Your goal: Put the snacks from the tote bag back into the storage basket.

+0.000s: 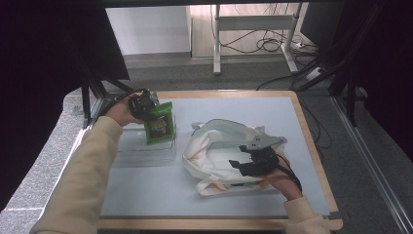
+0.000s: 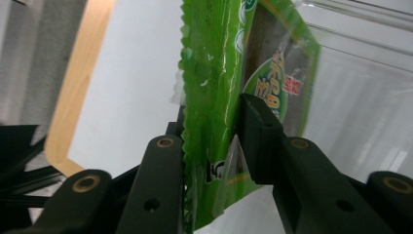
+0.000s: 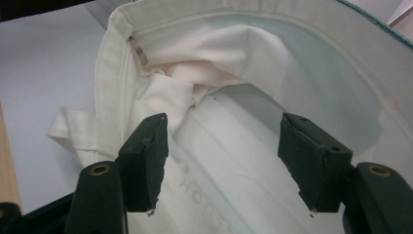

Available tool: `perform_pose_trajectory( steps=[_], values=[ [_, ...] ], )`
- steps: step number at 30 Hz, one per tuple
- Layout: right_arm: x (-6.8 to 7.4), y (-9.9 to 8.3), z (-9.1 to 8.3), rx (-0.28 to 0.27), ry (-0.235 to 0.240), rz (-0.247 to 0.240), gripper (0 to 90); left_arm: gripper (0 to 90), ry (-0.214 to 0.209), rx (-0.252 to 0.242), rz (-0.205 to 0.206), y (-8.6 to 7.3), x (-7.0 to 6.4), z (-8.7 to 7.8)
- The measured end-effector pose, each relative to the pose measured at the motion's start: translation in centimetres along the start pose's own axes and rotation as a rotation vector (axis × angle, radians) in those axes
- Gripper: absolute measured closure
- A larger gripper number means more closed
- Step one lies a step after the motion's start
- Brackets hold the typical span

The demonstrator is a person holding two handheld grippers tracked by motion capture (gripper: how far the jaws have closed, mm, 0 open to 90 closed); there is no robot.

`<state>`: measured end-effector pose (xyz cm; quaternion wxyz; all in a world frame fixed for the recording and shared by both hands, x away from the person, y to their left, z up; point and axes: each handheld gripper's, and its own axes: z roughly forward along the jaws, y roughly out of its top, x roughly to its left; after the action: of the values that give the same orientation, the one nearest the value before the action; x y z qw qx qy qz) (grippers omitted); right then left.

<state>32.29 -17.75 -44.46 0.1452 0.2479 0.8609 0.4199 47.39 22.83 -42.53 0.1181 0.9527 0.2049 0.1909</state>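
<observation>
The tabletop, a pale blue-grey sheet framed by a light wooden edge, carries everything in play. On its right half lies a white cloth tote bag, slumped and rumpled, its mouth gaping and a strap trailing off toward the far edge. In the right gripper view the bag's inner lining and folded hem spread out beneath the jaws, with faint lettering on the fabric close to the camera.

On the left half sits a clear plastic tray, shallow and see-through, its near wall just visible against the sheet. At its far end a green snack packet stands upright, its lower part at the tray's back edge.

The left tool, held in a hand with a cream sleeve, is at the packet's top edge. In the left gripper view the left tool has its two black jaws clamped on the packet, the serrated seam pinched between them and the printed face turned to the right, with the tray's clear wall behind.

The right tool hovers above the tote bag's opening, grey plate on top. In the right gripper view the right tool has its jaws spread wide apart, gripping nothing, the left jaw near a fold of fabric.
</observation>
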Motion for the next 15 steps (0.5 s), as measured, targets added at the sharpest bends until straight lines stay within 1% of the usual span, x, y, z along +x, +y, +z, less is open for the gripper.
perform_pose_trajectory(
  steps=[1, 2, 7, 9, 10, 11, 14, 15],
  values=[
    [0.0, 0.0, 0.0, 0.0, 0.001, -0.001, 35.5, 70.9, 0.022, -0.008, 0.003, 0.1, -0.1, 0.3],
    [0.0, 0.0, 0.0, 0.0, 0.001, -0.001, 35.5, 70.3, 0.032, -0.015, 0.004, 0.1, -0.1, 0.4],
    [-0.1, -0.1, 0.0, 0.002, -0.001, 0.001, 35.4, 68.0, 0.044, -0.028, 0.016, 0.1, -0.1, 0.5],
    [-0.1, -0.1, 0.1, 0.007, 0.003, 0.004, 35.2, 66.9, 0.05, -0.041, 0.022, 0.1, -0.1, 0.3],
    [-0.1, -0.1, 0.1, 0.007, 0.004, 0.003, 35.3, 65.7, 0.056, -0.051, 0.026, 0.1, -0.2, 0.2],
    [0.0, -0.1, 0.1, 0.008, 0.007, 0.002, 35.3, 61.7, 0.073, -0.073, 0.03, 0.2, -0.3, -0.1],
    [0.0, 0.0, 0.1, 0.008, 0.006, 0.002, 35.2, 57.1, 0.091, -0.11, 0.03, 0.3, -0.3, -0.8],
    [0.0, 0.0, 0.1, 0.007, 0.005, 0.003, 35.3, 56.6, 0.094, -0.126, 0.023, 0.3, -0.3, -1.0]
  ],
)
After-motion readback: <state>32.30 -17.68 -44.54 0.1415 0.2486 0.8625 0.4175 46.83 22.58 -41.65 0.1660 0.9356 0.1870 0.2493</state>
